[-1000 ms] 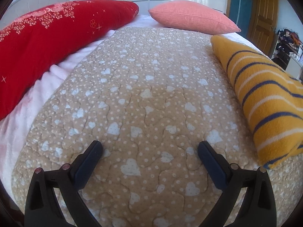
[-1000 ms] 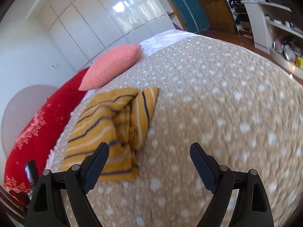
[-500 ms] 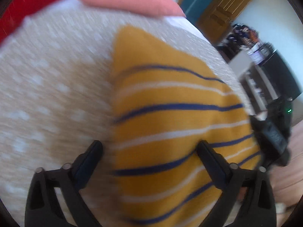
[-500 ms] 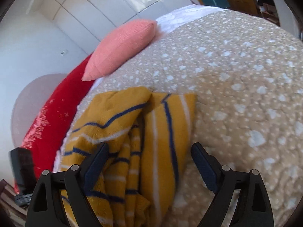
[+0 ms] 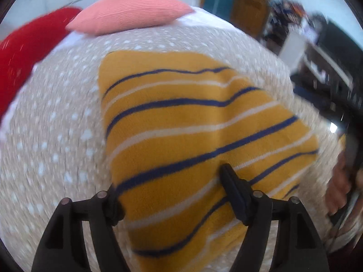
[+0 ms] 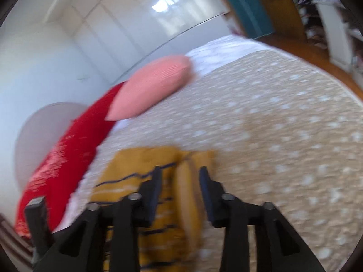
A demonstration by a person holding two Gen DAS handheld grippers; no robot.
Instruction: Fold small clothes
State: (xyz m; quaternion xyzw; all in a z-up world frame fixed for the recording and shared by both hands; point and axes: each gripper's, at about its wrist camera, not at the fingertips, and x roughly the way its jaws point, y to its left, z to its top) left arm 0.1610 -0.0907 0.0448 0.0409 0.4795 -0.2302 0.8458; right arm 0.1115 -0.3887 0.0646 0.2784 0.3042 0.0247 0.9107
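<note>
So the yellow striped garment (image 5: 181, 122) is lying folded on the bed's beige dotted quilt (image 5: 56, 136), near edge closest to both tools. The left gripper (image 5: 172, 195) has its fingers spread wide, straddling the garment's near part: the left finger sits at the cloth's left edge and the right finger (image 5: 233, 190) rests on top of the fabric. The right gripper (image 6: 180, 188) has its fingers fairly close together with a raised fold of the same garment (image 6: 140, 170) between them; can't tell if they're actually pinching it, it's blurry. A pink pillow (image 5: 129, 11) and a red pillow (image 5: 20, 52) sit at the far side.
</note>
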